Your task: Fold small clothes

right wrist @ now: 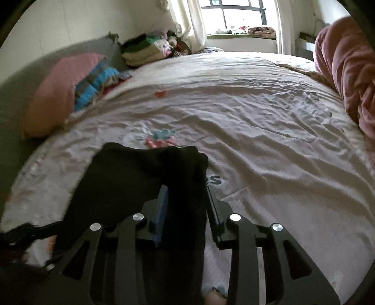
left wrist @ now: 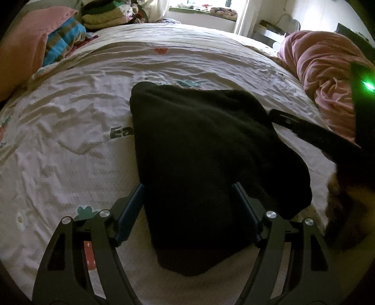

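Home bedroom: rumpled bed [right wrist: 257, 112], pink pillow [right wrist: 51, 98], curtained window [right wrist: 234, 14].

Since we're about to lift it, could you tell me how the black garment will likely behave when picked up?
Probably floppy: the black garment drapes in soft folds on the bedsheet. Likely light, as it sags between the left gripper fingers. Its fuzzy surface suggests it won't slip easily.

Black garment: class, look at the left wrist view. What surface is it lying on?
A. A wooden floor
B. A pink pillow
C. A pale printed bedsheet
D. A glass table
C: the black garment lies spread on the pale printed bedsheet, whose wrinkles and small coloured prints show all round it; the pink pillow sits far off at the bed's edge.
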